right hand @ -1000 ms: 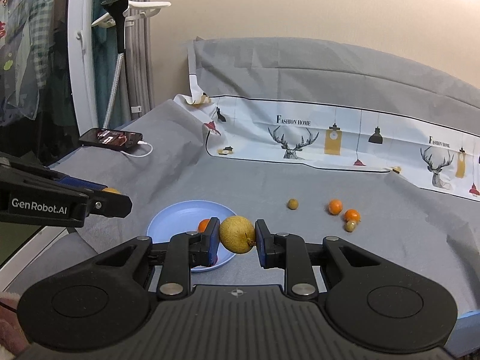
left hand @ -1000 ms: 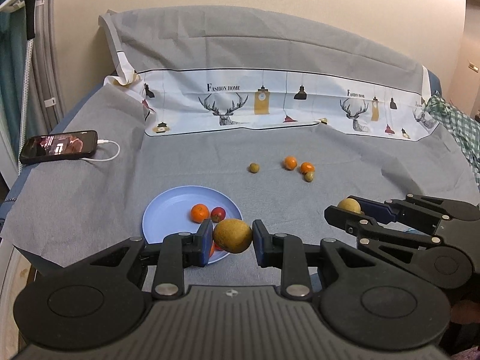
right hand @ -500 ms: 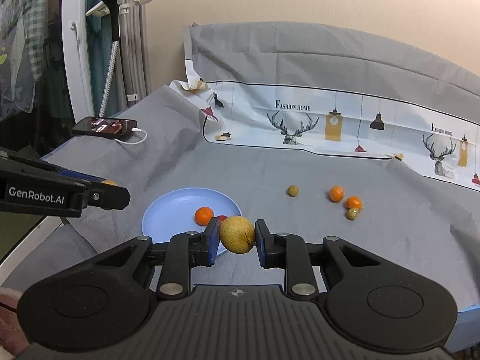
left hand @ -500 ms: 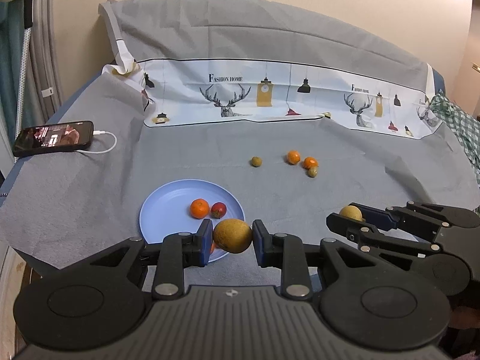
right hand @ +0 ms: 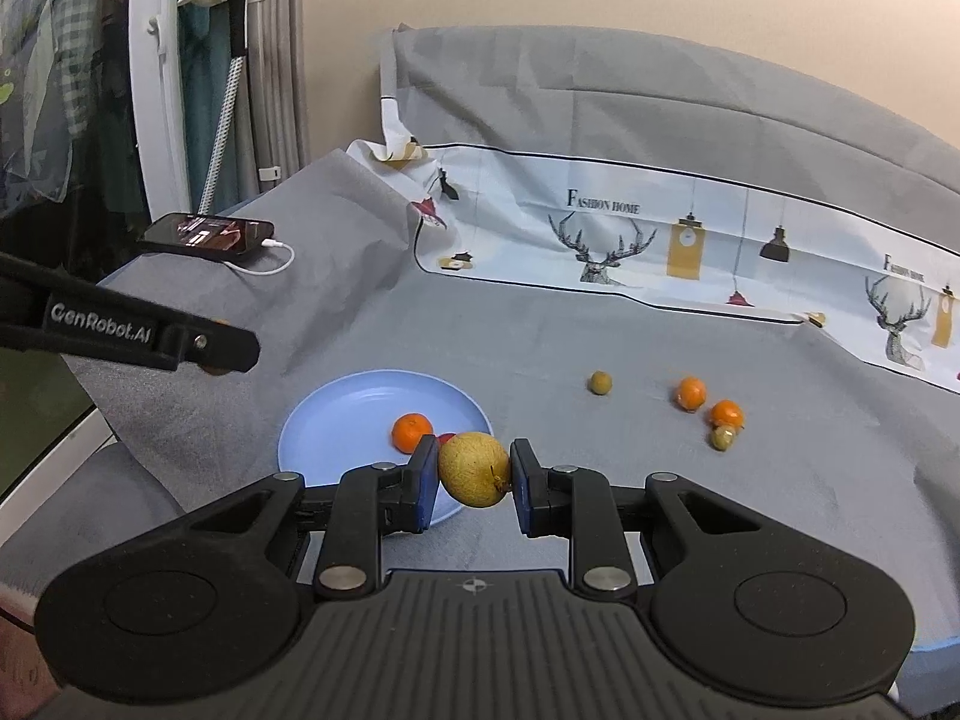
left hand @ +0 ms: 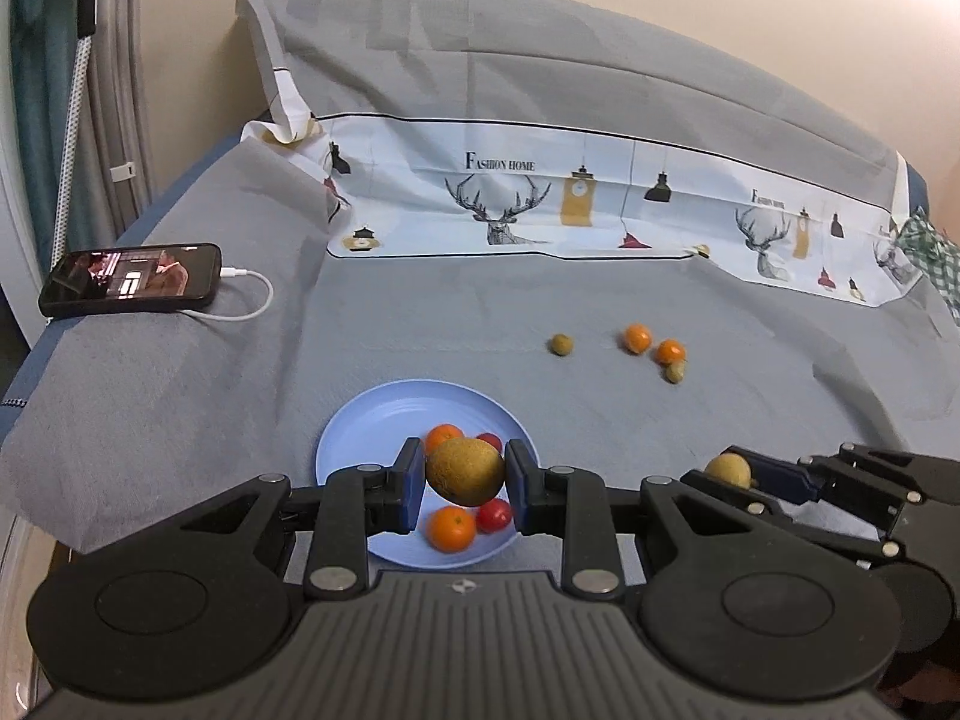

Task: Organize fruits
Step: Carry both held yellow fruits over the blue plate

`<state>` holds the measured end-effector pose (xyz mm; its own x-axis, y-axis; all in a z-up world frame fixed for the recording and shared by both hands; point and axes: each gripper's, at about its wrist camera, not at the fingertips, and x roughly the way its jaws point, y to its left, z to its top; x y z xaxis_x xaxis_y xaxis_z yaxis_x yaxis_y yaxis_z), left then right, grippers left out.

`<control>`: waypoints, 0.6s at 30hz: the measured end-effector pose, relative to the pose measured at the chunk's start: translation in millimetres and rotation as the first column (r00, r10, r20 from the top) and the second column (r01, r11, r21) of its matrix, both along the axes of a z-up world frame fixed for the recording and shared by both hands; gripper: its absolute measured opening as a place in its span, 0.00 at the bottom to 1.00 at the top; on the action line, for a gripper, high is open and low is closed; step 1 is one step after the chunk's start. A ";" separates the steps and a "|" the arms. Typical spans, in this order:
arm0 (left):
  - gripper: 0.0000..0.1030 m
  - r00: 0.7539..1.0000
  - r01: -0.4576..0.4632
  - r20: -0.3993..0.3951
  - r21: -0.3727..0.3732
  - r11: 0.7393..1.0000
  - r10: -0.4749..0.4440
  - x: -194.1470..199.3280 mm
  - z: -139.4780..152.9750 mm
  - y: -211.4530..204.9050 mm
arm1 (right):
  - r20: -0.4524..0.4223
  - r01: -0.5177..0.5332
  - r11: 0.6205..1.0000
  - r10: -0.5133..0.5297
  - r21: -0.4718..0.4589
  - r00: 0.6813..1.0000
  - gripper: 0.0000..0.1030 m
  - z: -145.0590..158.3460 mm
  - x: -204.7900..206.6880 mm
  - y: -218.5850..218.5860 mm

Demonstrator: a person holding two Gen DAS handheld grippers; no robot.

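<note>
My left gripper (left hand: 465, 483) is shut on a round yellow-brown fruit (left hand: 465, 471) and holds it above the near part of the blue plate (left hand: 372, 420). The plate holds two small oranges (left hand: 451, 529) and two small red fruits (left hand: 495, 515). My right gripper (right hand: 471, 480) is shut on a second yellow-brown fruit (right hand: 474, 468), just right of the plate (right hand: 342, 414); it also shows in the left wrist view (left hand: 728, 470). Loose on the grey cloth lie two oranges (left hand: 637, 337) and two small green fruits (left hand: 561, 344).
A phone (left hand: 129, 279) on a white cable lies at the cloth's far left edge. A printed white cloth (left hand: 540, 204) is draped along the back. A green checked cloth (left hand: 936, 258) is at the far right. A garment steamer pole (right hand: 231, 54) stands on the left.
Both grippers have moved forward over the bed with their fruits still held. The left one now hangs over the plate, whose fruits show below it.
</note>
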<state>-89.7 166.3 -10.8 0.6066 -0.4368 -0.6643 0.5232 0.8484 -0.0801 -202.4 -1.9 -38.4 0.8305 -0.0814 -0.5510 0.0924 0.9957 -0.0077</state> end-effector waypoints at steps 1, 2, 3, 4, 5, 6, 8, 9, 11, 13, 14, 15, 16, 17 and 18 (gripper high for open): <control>0.30 1.000 -0.002 -0.004 0.001 1.000 0.002 4.0 -0.6 -0.7 | -0.003 -0.005 1.000 0.005 -0.001 1.000 0.26 -1.0 3.6 0.8; 0.30 1.000 -0.005 -0.009 0.003 1.000 0.005 8.5 -2.0 -1.5 | -0.007 -0.010 1.000 0.010 0.000 1.000 0.26 -1.9 7.5 1.5; 0.30 1.000 -0.007 -0.012 0.004 1.000 0.007 12.1 -3.7 -2.1 | -0.012 -0.015 1.000 0.015 0.001 1.000 0.25 -3.1 12.3 2.4; 0.30 1.000 -0.009 -0.018 0.007 1.000 0.009 17.1 -6.0 -3.2 | -0.017 -0.020 1.000 0.020 0.003 1.000 0.25 -4.5 16.9 3.0; 0.30 1.000 -0.012 -0.024 0.010 1.000 0.012 21.2 -8.0 -4.5 | -0.021 -0.023 1.000 0.023 0.005 1.000 0.25 -5.8 21.3 3.7; 0.30 0.999 -0.014 -0.032 0.014 1.000 0.014 25.6 -10.5 -5.8 | -0.027 -0.027 1.000 0.027 0.007 0.999 0.25 -7.6 26.8 4.3; 0.30 0.999 -0.015 -0.045 0.023 1.000 0.016 35.0 -16.5 -8.9 | -0.040 -0.034 0.999 0.034 0.011 0.999 0.25 -11.8 36.8 5.5; 0.30 0.999 -0.017 -0.050 0.031 0.999 0.018 40.0 -20.0 -10.8 | -0.048 -0.038 0.999 0.039 0.014 0.998 0.25 -14.4 42.5 5.9; 0.30 0.998 -0.016 -0.060 0.041 0.999 0.019 50.0 -27.6 -14.3 | -0.062 -0.044 0.999 0.045 0.015 0.997 0.25 -20.2 53.8 8.0; 0.30 0.997 -0.018 -0.073 0.050 0.999 0.021 60.4 -35.3 -17.6 | -0.076 -0.055 0.998 0.056 0.012 0.996 0.25 -26.7 66.0 9.7; 0.30 0.997 -0.018 -0.080 0.053 0.998 0.022 65.4 -39.1 -18.9 | -0.082 -0.056 0.998 0.057 0.011 0.995 0.25 -29.5 71.9 10.6; 0.30 0.996 -0.019 -0.085 0.057 0.998 0.024 70.7 -42.9 -20.3 | -0.091 -0.056 0.998 0.057 0.012 0.994 0.25 -33.3 78.5 10.5; 0.30 0.995 -0.021 -0.091 0.064 0.998 0.027 76.3 -46.8 -22.2 | -0.101 -0.057 0.998 0.058 0.016 0.993 0.25 -37.0 84.8 10.0; 0.30 0.995 -0.022 -0.098 0.069 0.997 0.029 82.4 -50.5 -24.5 | -0.110 -0.057 0.998 0.059 0.018 0.992 0.25 -40.6 90.4 9.8; 0.30 0.994 -0.021 -0.104 0.073 0.997 0.029 88.6 -54.6 -26.3 | -0.121 -0.057 0.998 0.059 0.021 0.991 0.25 -44.8 96.7 9.2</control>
